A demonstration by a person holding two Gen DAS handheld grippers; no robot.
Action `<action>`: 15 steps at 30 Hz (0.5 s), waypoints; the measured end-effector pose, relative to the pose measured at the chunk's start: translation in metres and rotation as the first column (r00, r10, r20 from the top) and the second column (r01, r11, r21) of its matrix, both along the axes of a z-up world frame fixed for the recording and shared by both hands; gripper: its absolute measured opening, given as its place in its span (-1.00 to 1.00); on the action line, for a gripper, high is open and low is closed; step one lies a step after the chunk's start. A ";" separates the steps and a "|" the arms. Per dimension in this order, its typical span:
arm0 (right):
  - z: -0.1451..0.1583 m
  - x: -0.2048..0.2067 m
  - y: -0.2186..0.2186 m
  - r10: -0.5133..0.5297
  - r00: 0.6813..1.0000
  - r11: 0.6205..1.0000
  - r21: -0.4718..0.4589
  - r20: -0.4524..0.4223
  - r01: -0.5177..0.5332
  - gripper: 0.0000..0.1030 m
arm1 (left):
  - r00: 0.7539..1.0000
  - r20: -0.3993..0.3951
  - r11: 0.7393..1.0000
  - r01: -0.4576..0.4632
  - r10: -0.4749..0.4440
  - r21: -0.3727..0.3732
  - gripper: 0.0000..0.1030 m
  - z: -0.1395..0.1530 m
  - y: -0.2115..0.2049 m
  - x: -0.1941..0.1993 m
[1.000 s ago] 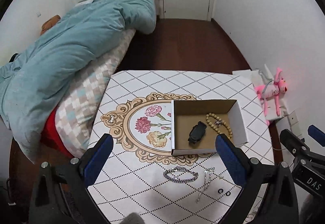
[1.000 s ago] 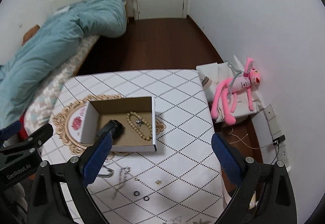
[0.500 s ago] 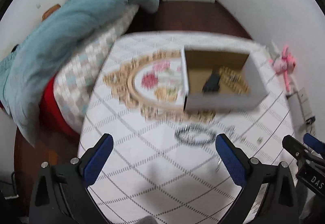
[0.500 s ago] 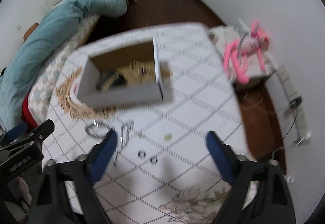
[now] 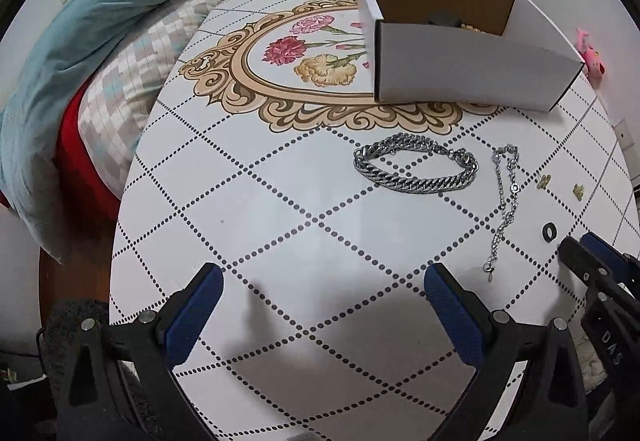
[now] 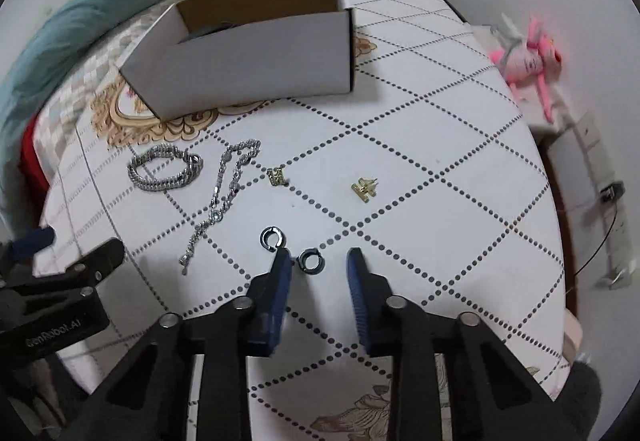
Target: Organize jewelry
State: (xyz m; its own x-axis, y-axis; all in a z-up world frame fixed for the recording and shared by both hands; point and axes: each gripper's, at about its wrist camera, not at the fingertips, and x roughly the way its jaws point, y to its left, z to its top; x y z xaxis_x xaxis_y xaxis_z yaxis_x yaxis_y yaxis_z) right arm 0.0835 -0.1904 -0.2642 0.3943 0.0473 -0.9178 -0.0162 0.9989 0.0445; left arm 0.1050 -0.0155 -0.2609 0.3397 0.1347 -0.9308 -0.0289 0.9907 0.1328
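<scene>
Right gripper (image 6: pixel 319 261) low over the table (image 6: pixel 440 145), fingers pointing forward and down, jaws partly apart and straddling a small dark ring (image 6: pixel 310 261); ring sits nearer the left finger, not clamped, can't tell if the pad touches it; second ring (image 6: pixel 272 237), with a gap in it, lies just beyond the left fingertip.
Left gripper (image 5: pixel 320 297) hovers over bare table at the near left, jaws spread wide, holding nothing; its side shows at the left edge of the right wrist view.
Loose jewelry near the grippers: chunky bracelet (image 5: pixel 416 169) left, thin chain (image 5: pixel 504 201) just right of it running toward the near edge, two gold earrings (image 6: pixel 278 176) (image 6: pixel 364 188) further right, well apart from each other.
Box (image 5: pixel 460 69) stands at the far side over the floral print, open top; a dark item (image 5: pixel 442 18) and some beads (image 5: pixel 470 28) barely show over its near wall.
Bed with blue duvet (image 5: pixel 100 41) off the left edge of the table; pink toy (image 6: pixel 528 61) on the right by the wall.
</scene>
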 end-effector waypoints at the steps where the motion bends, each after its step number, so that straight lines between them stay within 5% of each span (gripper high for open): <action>1: -0.001 -0.002 0.004 0.013 1.000 0.999 -0.033 0.009 -0.012 -0.72 | 1.000 0.003 1.000 0.004 -0.004 0.004 0.99 0.000 -0.001 0.000; 7: 0.004 -0.005 -0.009 -0.024 1.000 1.000 0.007 0.014 0.024 -0.76 | 0.997 0.043 0.998 0.059 -0.059 -0.001 0.98 0.010 -0.023 0.002; 12: 0.019 -0.004 -0.058 -0.148 0.989 0.988 0.051 0.011 0.147 -0.76 | 0.989 0.044 0.985 0.143 -0.140 -0.097 0.98 0.012 -0.064 0.007; 15: 0.020 -0.005 -0.082 -0.197 0.980 0.979 0.047 0.001 0.197 -0.76 | 0.980 0.043 0.971 0.200 -0.197 -0.127 0.72 0.009 -0.091 0.008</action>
State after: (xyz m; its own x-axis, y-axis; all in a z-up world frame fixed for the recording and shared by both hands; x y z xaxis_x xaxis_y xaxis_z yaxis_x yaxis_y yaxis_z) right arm 0.0789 -0.2724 -0.2443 0.4055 0.0107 -0.9140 0.1803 0.9794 0.0914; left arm 0.1126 -0.1066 -0.2518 0.3751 -0.0593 -0.9251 0.1680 0.9858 0.0049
